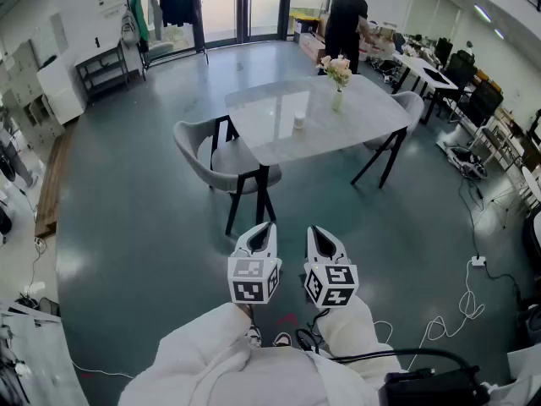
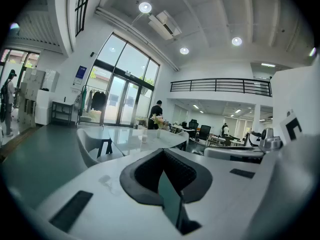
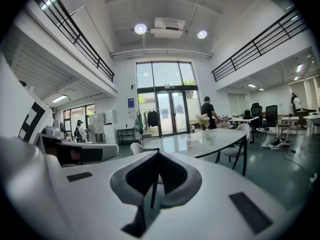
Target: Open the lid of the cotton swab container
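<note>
A small white container (image 1: 298, 122) stands near the middle of the grey table (image 1: 363, 117), far ahead of me. The same container shows tiny in the left gripper view (image 2: 144, 138) and in the right gripper view (image 3: 189, 143). My left gripper (image 1: 264, 227) and right gripper (image 1: 317, 230) are held side by side over the floor, well short of the table. Both point toward it. In its own view the left gripper (image 2: 162, 152) has its jaws together with nothing between them. The right gripper (image 3: 156, 154) is likewise shut and empty.
A vase of flowers (image 1: 338, 79) stands on the table's far side. A grey chair (image 1: 211, 155) sits at the table's near left corner, another (image 1: 411, 105) at its right. A person in black (image 1: 347, 15) stands behind. Cables (image 1: 467, 299) lie on the floor at right.
</note>
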